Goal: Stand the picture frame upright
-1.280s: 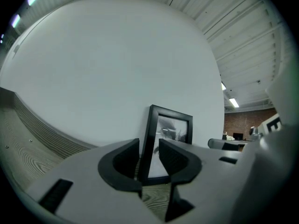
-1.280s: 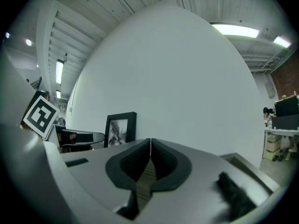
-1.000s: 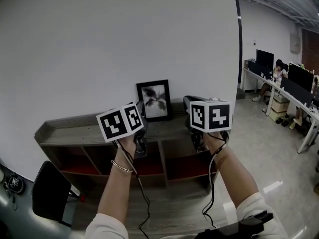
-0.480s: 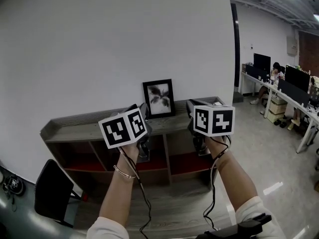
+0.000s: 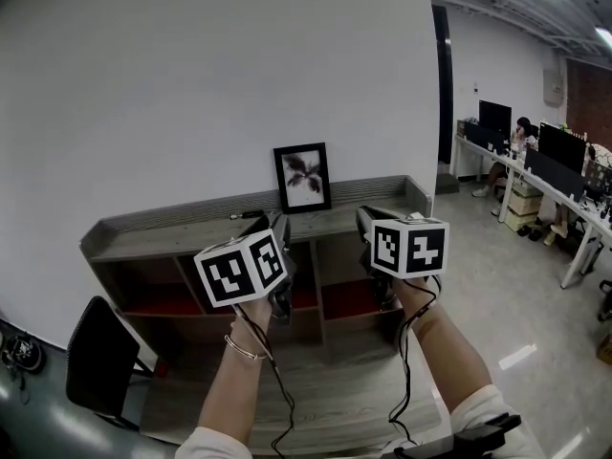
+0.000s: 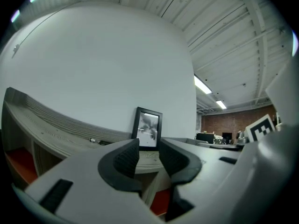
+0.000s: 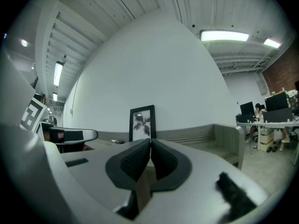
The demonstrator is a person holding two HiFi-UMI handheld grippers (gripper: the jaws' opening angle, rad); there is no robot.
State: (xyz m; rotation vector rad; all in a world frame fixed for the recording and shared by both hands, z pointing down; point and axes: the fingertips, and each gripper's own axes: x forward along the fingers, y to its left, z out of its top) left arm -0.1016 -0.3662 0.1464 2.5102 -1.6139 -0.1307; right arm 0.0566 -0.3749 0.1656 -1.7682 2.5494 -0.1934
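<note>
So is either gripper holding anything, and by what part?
Nothing is held: left gripper open, right gripper shut, both empty. The picture frame stands on the shelf, untouched.

Grey wooden shelf unit [image 5: 163,235] against white wall [image 5: 191,84] — black chair [image 5: 96,363] beside it.

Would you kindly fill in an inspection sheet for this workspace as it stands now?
Surface: grey shelf top with raised rim.
Job's things: picture frame standing upright against the wall.
Clutter: small dark item left of the frame; cannot tell what.
Grippers: left gripper open, empty; right gripper shut, empty.
Cables: one cable hangs from each gripper.
Surroundings: black chair at left, office desks at right.
</note>
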